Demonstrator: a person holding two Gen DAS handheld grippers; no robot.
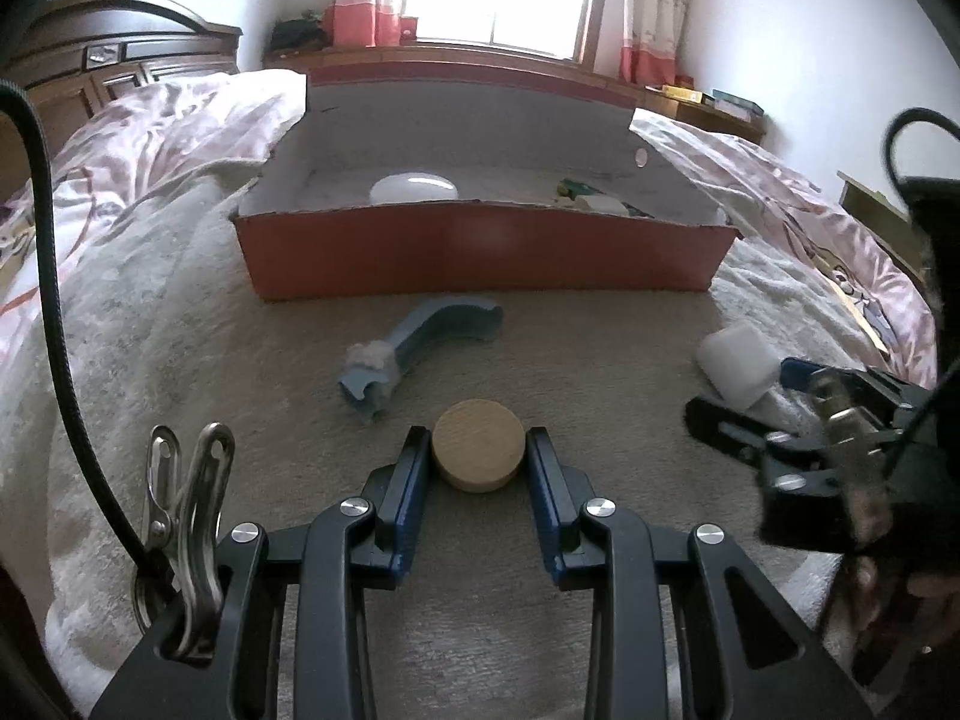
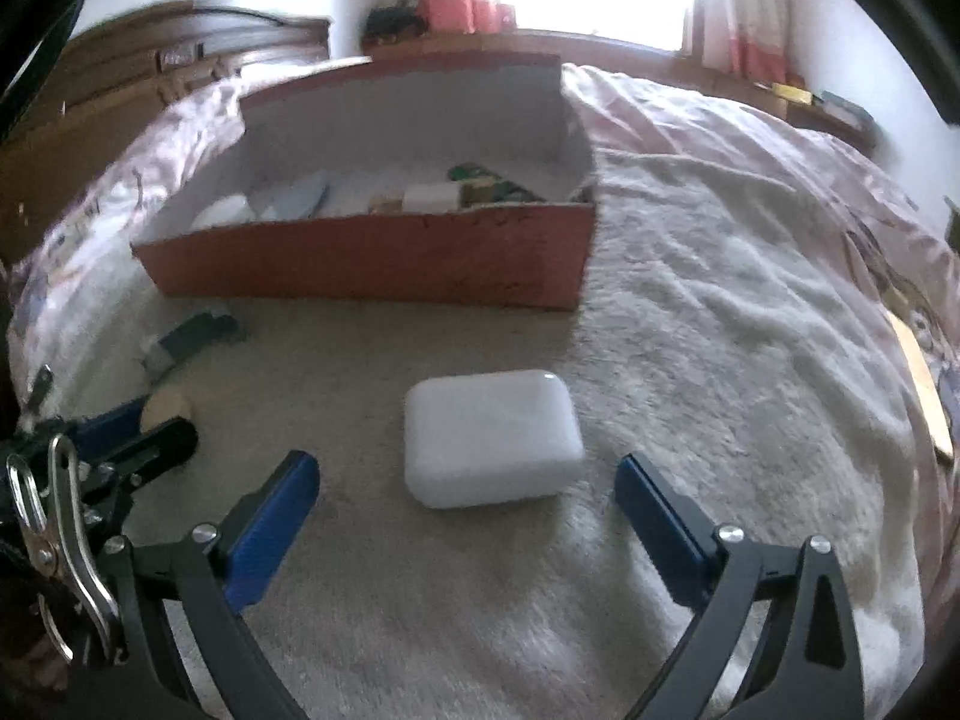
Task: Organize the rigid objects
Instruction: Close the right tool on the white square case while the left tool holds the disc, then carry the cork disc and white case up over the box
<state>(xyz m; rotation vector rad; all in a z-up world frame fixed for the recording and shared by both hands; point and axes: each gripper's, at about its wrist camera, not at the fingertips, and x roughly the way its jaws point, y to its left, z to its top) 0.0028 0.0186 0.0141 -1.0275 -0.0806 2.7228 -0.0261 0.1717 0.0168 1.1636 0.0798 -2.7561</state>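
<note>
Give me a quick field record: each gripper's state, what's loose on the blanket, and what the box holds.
left gripper: shut on wooden disc
right gripper: open, white plastic case between its fingers, untouched
loose on blanket: blue curved tool, in front of the box
box: red cardboard, open top, holds a white rounded item and small mixed items

Both fisheye views ride close above the blanket-covered bed (image 1: 180,300), tilted down toward the window wall. Each shows the red cardboard box (image 1: 480,252) at upper centre, and the other gripper at its frame edge.
</note>
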